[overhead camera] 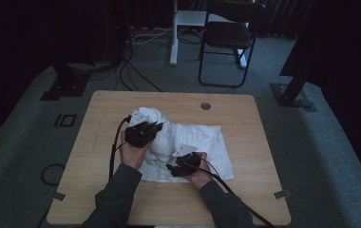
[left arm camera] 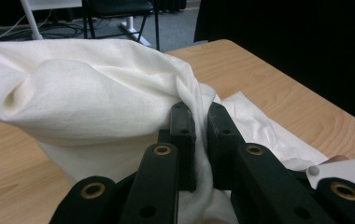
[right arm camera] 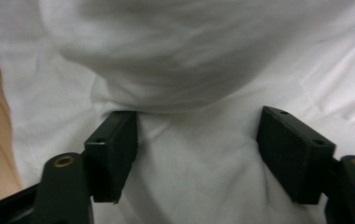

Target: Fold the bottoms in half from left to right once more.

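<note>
On the counter (overhead camera: 121, 190) a white cloth (overhead camera: 202, 142) lies half spread, its long axis seemingly running left-far to right-near. The left gripper (left arm camera: 198, 126) has its fingers pinched tight on a raised fold; the right gripper (right arm camera: 196, 140) stands wide open, holding nothing. Better to lift slowly and close the right fingers on one layer only.

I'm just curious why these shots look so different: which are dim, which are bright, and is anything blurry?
High view: dim overall, the room behind nearly black, the white cloth the brightest thing on the table. Left gripper view: much brighter and fairly sharp, the cloth's folds showing soft shading. Right gripper view: evenly lit, but the bunched cloth near the top looks soft and out of focus, while the black jaws are crisper.
</note>
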Available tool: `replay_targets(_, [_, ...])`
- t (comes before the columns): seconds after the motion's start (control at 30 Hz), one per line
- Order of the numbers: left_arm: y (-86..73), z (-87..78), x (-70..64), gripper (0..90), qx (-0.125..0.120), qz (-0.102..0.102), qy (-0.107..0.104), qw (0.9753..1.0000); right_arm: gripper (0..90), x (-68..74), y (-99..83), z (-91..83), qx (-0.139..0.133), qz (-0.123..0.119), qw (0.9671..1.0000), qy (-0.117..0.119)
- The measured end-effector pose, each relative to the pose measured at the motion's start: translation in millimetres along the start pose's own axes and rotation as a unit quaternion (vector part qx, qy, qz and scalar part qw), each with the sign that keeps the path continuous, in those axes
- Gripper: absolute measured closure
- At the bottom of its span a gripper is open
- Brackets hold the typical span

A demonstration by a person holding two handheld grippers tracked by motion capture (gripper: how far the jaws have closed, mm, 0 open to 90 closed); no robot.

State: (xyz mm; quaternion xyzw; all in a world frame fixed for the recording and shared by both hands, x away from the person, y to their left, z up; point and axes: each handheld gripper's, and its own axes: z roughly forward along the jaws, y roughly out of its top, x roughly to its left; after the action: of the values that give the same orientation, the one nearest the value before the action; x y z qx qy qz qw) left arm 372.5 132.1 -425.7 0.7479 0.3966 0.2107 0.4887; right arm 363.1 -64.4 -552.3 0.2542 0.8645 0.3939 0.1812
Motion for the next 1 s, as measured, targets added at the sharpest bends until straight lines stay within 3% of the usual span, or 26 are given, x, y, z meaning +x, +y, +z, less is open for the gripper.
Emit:
replay_targets(0.07, [0.1,0.1,0.1,84.0,-0.001,-0.002,-0.001,1.0,28.0,-4.0,1.8,-6.8,0.0,-0.002,0.9999,0.011])
replay_targets(0.17, [0.6,-2.2,0.3,84.0,-0.001,0.0,0.0,1.0,32.7,-11.5,2.0,-25.4,-0.034,0.007,0.9993,0.012])
replay_targets(0.27, [0.8,-2.8,-0.5,84.0,0.0,0.002,0.0,1.0,34.9,-27.1,-3.8,-38.6,-0.052,0.053,0.9969,-0.025])
replay_targets(0.33, [1.1,-1.8,-1.8,84.0,0.0,0.003,-0.002,1.0,32.3,-36.0,-9.7,-31.6,-0.028,0.083,0.9954,-0.038])
replay_targets(0.4, [1.9,-0.4,-4.6,84.0,0.001,0.007,-0.005,1.0,30.7,-38.6,-15.2,-19.0,-0.009,0.088,0.9956,-0.031])
replay_targets(0.5, [3.6,1.8,-9.5,84.0,0.003,0.013,-0.009,0.9999,30.5,-40.0,-18.4,-4.6,-0.018,0.121,0.9925,-0.006])
replay_targets(0.6, [6.0,5.6,-14.0,84.0,0.003,0.018,-0.014,0.9997,31.5,-34.1,-15.0,5.1,-0.035,0.132,0.9906,-0.003])
replay_targets(0.67, [6.1,8.3,-16.4,84.0,0.005,0.02,-0.015,0.9997,31.3,-28.3,-8.8,8.8,-0.031,0.12,0.9923,0.003])
replay_targets(0.73, [5.4,9.2,-17.9,84.0,0.008,0.024,-0.015,0.9996,30.0,-25.6,-4.4,4.3,-0.027,0.1,0.9947,0.005])
replay_targets(0.8, [5.1,8.0,-18.7,84.0,0.008,0.028,-0.015,0.9995,31.8,-27.5,-4.1,-11.3,-0.043,0.092,0.9948,0.006])
replay_targets(0.9, [4.6,7.1,-18.6,84.0,0.01,0.03,-0.014,0.9994,33.9,-40.8,-10.9,-39.4,-0.051,0.11,0.9919,-0.039])
replay_targets(0.93, [4.6,7.1,-18.6,84.0,0.01,0.03,-0.014,0.9994,33.9,-40.8,-10.9,-39.4,-0.051,0.11,0.9919,-0.039])
replay_targets(0.97, [4.4,8.1,-19.4,84.0,0.012,0.03,-0.015,0.9994,33.9,-47.2,-14.8,-45.0,-0.043,0.119,0.9904,-0.056])
replay_targets(1.0, [4.3,9.0,-20.3,84.0,0.011,0.029,-0.016,0.9994,33.5,-59.2,-23.8,-45.3,-0.018,0.139,0.9878,-0.068])
